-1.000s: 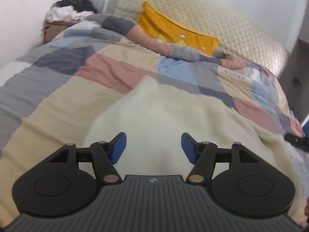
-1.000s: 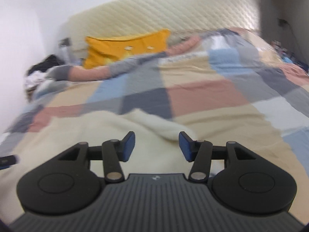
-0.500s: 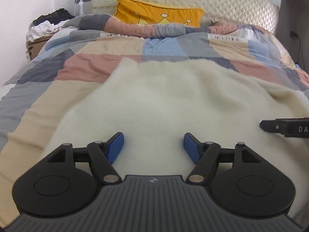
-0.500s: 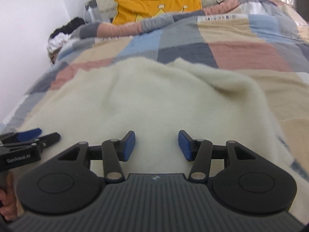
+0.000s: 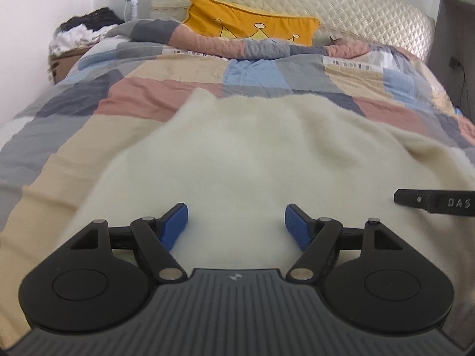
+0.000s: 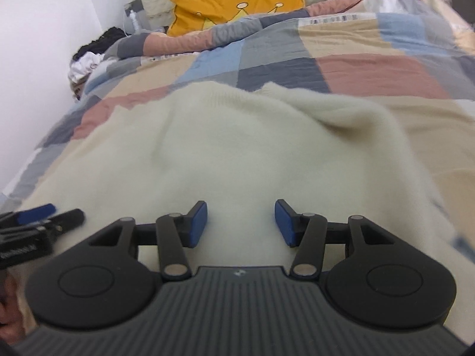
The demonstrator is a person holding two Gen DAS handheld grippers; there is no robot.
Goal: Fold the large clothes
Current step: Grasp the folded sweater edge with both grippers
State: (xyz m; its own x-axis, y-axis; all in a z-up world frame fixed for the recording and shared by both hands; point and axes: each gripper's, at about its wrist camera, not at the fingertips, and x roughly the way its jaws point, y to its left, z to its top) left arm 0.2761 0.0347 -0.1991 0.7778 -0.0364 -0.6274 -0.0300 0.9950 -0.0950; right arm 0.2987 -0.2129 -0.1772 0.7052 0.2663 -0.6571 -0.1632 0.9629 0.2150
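On the quilt, cream sweater, near hem hidden; both hand-held grippers agape

Cream fuzzy sweater, spread on bed

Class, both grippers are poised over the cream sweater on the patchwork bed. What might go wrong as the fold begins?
1. The left gripper and right gripper are open above the middle of the cream sweater, not an edge; closing there may only bunch the knit.
2. The patchwork quilt lies directly underneath and could be pinched too.
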